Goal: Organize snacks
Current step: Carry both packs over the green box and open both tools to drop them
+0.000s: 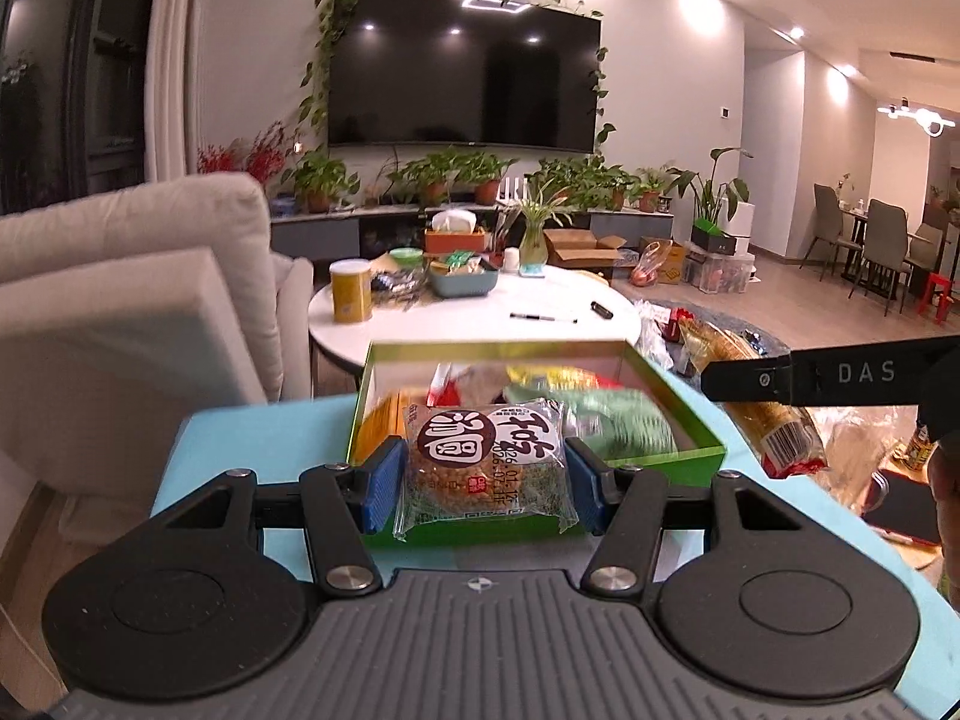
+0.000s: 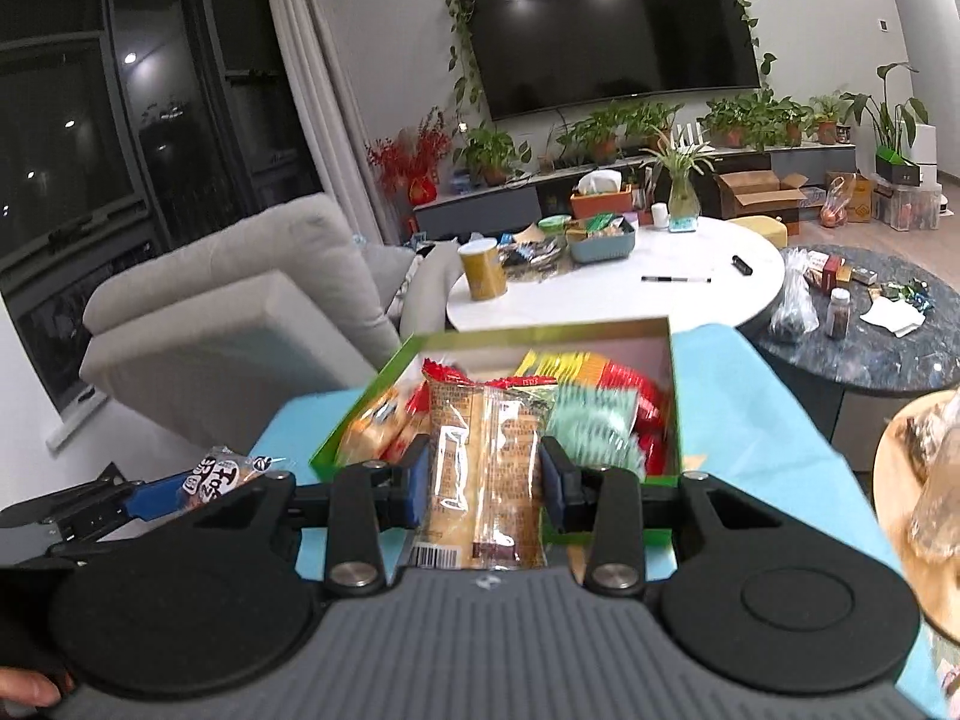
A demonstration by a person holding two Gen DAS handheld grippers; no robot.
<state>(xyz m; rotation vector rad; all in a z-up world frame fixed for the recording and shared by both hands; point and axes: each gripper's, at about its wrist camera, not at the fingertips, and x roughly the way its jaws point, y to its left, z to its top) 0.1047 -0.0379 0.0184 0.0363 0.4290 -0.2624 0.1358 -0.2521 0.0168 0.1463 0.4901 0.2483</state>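
From the left wrist view, the left gripper (image 1: pixel 483 471) had its jaws closed on a clear-wrapped round cake (image 1: pixel 485 468), the blue pads (image 1: pixel 379 483) pressing both side edges of the packet, whose sealed ends stuck out above and below the jaws. Left of the jaws lay a bare strip of the light blue tabletop (image 1: pixel 240 438), running to its rounded left edge, with a pale sofa (image 1: pixel 132 276) beyond that edge. Directly ahead of the jaws stood the open green box (image 1: pixel 660 456), its near wall just behind the packet and its far rim (image 1: pixel 498 349) higher up; inside were blurred wrappers, an orange one at the left wall and a green one toward the right. Right of the jaws, past the box's right wall, the other gripper's black finger reached in holding a yellow bread packet (image 1: pixel 768 420) above the blue surface. From the right wrist view, the right gripper (image 2: pixel 485 483) was clamped on that long bread packet (image 2: pixel 486 468), held upright between the jaws with its barcode end toward the camera. To the left of these jaws the left gripper held the cake (image 2: pixel 219 477) near the box's left corner. Ahead, the box (image 2: pixel 673 396) was crowded with snacks, and bare blue tabletop (image 2: pixel 750 420) stretched right of it.
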